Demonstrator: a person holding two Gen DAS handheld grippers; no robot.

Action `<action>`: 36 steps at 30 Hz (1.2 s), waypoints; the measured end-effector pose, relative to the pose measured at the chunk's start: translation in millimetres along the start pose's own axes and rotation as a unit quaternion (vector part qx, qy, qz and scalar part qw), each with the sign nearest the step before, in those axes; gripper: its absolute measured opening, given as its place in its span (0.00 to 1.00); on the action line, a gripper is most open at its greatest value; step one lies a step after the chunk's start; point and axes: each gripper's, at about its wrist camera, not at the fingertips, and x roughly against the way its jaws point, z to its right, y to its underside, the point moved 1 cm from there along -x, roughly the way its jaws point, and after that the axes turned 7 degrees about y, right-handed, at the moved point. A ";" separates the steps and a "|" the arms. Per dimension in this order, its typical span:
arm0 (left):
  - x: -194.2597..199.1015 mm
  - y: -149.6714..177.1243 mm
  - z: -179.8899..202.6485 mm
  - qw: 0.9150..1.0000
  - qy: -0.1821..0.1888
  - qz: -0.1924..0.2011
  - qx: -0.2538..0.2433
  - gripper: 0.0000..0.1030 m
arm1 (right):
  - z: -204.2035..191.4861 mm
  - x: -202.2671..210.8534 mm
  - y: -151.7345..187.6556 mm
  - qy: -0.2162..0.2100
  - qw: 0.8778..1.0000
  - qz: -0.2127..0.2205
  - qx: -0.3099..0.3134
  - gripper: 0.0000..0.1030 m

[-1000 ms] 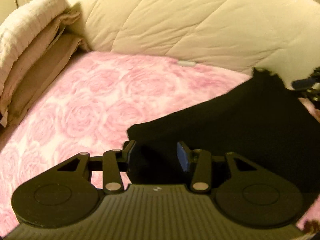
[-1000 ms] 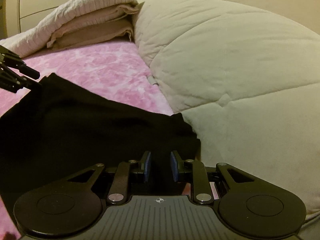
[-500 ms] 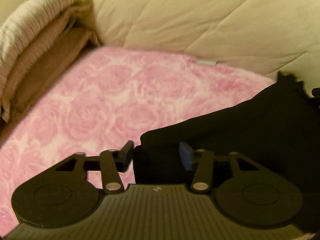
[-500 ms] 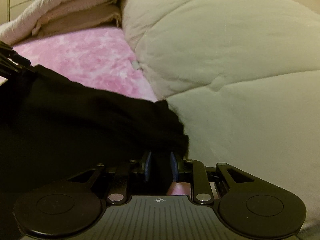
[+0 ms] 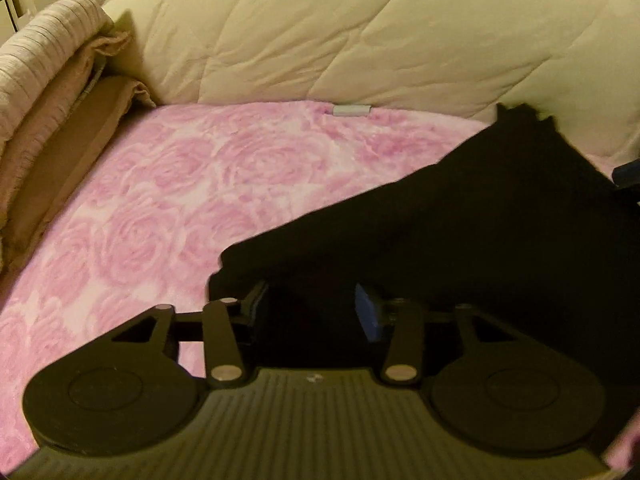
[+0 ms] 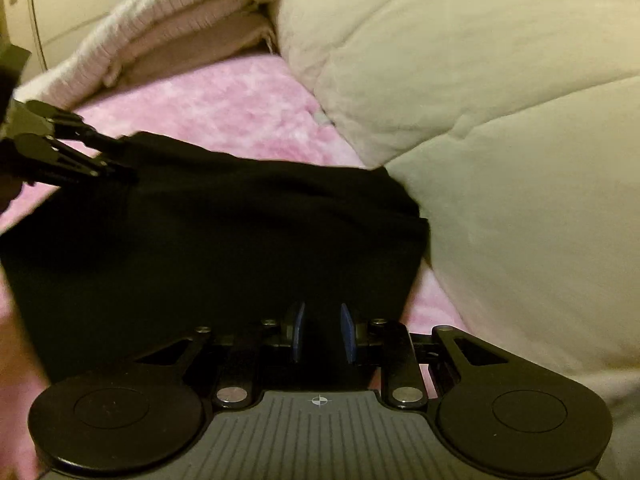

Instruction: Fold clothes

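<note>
A black garment (image 5: 480,220) hangs stretched between my two grippers above the pink rose bedspread (image 5: 160,200). My left gripper (image 5: 311,296) is shut on one bunched corner of it, the dark cloth filling the gap between the blue pads. In the right wrist view the same garment (image 6: 220,240) spreads to the left, where the left gripper (image 6: 120,168) pinches its far corner. My right gripper (image 6: 322,312) is shut on the near edge of the cloth. Its blue tip (image 5: 626,172) shows at the right edge of the left wrist view.
A puffy cream quilted duvet (image 5: 360,32) lies along the far side of the bed and bulges close on the right (image 6: 500,120). A stack of folded beige blankets (image 5: 48,100) sits at the left end. A small white tag (image 5: 351,110) lies at the duvet's edge.
Both grippers have shifted sideways over the bed with the garment still held. The cloth's top edge now sags into a thicker band, and the left gripper reaches further into the right wrist view.
</note>
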 end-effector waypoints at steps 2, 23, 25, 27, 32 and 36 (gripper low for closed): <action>29.5 12.8 2.4 1.000 0.007 0.006 0.007 0.37 | -11.9 31.1 12.6 -0.015 1.000 0.008 0.013 0.23; 174.8 112.3 55.3 0.988 -0.002 -0.019 0.155 0.79 | -109.5 161.5 73.3 0.069 0.993 -0.036 -0.084 0.71; 203.6 120.6 62.9 0.983 -0.001 -0.019 0.184 0.85 | -130.5 183.7 71.9 0.074 0.990 -0.040 -0.110 0.72; 230.7 125.4 67.7 0.978 -0.001 -0.016 0.207 0.86 | -151.9 207.1 69.1 0.077 0.987 -0.044 -0.135 0.73; 290.9 123.8 76.7 0.975 0.010 -0.006 0.222 0.89 | -194.6 265.3 51.7 0.095 0.982 -0.038 -0.158 0.73; 331.8 120.7 86.0 0.977 0.004 -0.007 0.214 0.92 | -216.4 301.9 39.9 0.115 0.979 -0.035 -0.163 0.73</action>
